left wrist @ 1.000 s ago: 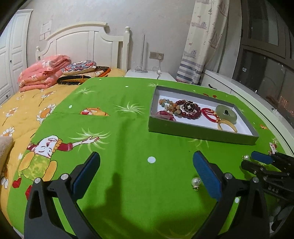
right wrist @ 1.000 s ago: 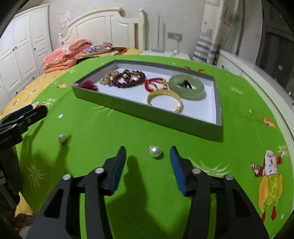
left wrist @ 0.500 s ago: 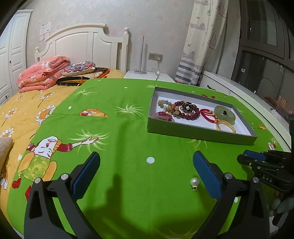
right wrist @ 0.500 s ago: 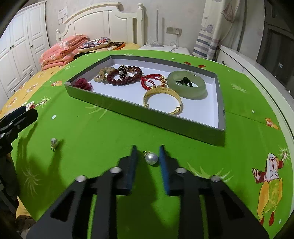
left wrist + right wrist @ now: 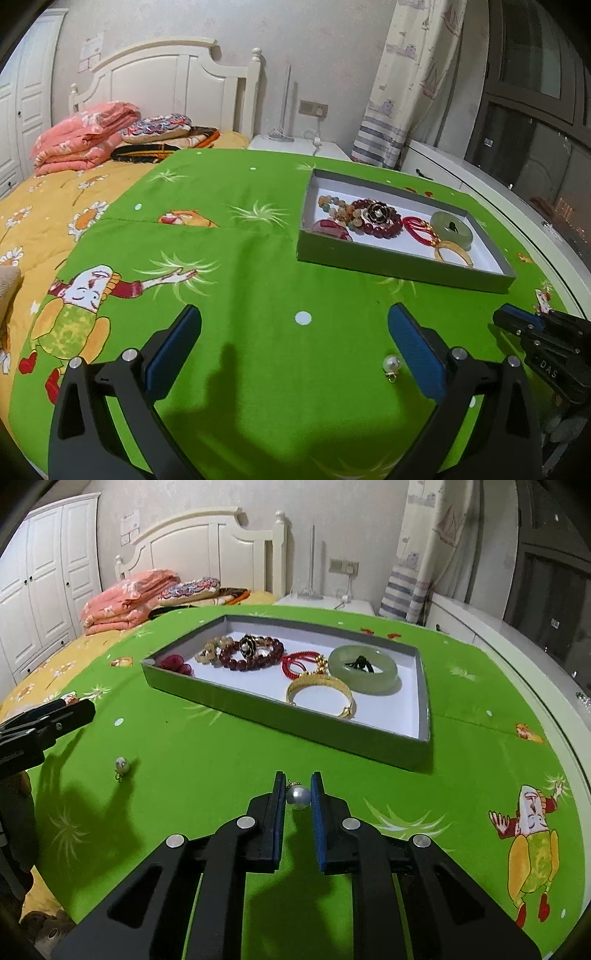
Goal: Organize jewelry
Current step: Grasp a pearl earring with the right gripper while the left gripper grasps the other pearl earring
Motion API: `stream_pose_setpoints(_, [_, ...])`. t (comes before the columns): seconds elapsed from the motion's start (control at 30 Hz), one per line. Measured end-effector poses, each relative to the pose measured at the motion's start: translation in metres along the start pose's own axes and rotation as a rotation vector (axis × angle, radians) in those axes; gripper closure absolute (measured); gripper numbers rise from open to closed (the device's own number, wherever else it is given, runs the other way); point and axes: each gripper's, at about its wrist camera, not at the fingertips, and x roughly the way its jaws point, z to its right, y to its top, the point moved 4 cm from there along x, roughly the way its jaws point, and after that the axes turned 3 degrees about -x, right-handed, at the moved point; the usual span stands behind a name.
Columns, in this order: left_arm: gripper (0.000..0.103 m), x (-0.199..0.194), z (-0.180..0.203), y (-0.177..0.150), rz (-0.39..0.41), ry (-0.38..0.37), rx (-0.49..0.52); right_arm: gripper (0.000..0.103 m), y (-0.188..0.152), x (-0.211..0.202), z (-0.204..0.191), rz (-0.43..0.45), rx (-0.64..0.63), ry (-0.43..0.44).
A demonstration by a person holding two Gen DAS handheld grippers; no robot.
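round glossy pearl earring | right gripper jaws pinching | cloth apparently cotton

We look along our left gripper, its blue-padded jaws spread wide over the green cartoon-print cloth with nothing between them. A pearl earring lies on the cloth just inside the right-hand finger. Ahead to the right sits a shallow grey tray holding a dark red bead bracelet, a pale bead strand, a red cord, a green jade bangle and a gold bangle. The tip of our right gripper shows at the right edge, nearly closed.
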Motion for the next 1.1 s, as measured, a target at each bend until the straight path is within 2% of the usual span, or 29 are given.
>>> stream_pose_setpoints(0.13, [0.005, -0.002, 0.004, -0.001, 0.002, 0.006, 0.025, 0.089, -0.002, -0.006, -0.001, 0.023, 0.002, -0.001])
stream_pose_setpoints(0.3, [0.005, -0.007, 0.029, -0.009, 0.006, 0.023, 0.15, 0.089, -0.003, -0.008, -0.003, 0.035, -0.009, -0.001])
stream_pose_setpoints(0.4, [0.007, -0.007, 0.04, -0.016, -0.017, 0.002, 0.178, 0.089, -0.004, -0.008, -0.002, 0.038, -0.002, 0.005])
stream_pose_setpoints(0.57, [0.026, 0.007, 0.058, -0.025, -0.1, -0.02, 0.233, 0.089, -0.004, -0.009, 0.0, 0.045, 0.007, 0.009])
stream_pose_setpoints(0.67, [0.038, 0.013, 0.066, -0.031, -0.124, -0.012, 0.278, 0.088, -0.004, -0.01, 0.001, 0.048, 0.011, 0.013])
stream_pose_setpoints(0.77, [0.057, 0.02, 0.068, -0.035, -0.158, -0.016, 0.292, 0.088, -0.004, -0.01, 0.001, 0.049, 0.011, 0.015])
stream_pose_setpoints(0.8, [0.066, 0.023, 0.068, -0.037, -0.176, -0.02, 0.295, 0.088, -0.004, -0.01, 0.001, 0.05, 0.012, 0.015])
stream_pose_setpoints(0.9, [0.07, 0.023, 0.068, -0.038, -0.175, -0.03, 0.297, 0.088, -0.004, -0.01, 0.001, 0.051, 0.012, 0.019])
stream_pose_setpoints(0.97, [0.077, 0.022, 0.07, -0.04, -0.171, -0.039, 0.312, 0.088, -0.004, -0.011, 0.001, 0.05, 0.011, 0.017])
stream_pose_setpoints(1.0, [0.085, 0.022, 0.072, -0.041, -0.165, -0.044, 0.329, 0.088, -0.004, -0.011, 0.001, 0.05, 0.009, 0.017])
stream_pose_setpoints(1.03, [0.088, 0.02, 0.076, -0.043, -0.159, -0.047, 0.349, 0.088, -0.004, -0.011, 0.001, 0.049, 0.008, 0.017])
stream_pose_setpoints(1.1, [0.088, 0.018, 0.079, -0.046, -0.144, -0.036, 0.378, 0.088, -0.004, -0.011, 0.001, 0.049, 0.005, 0.016])
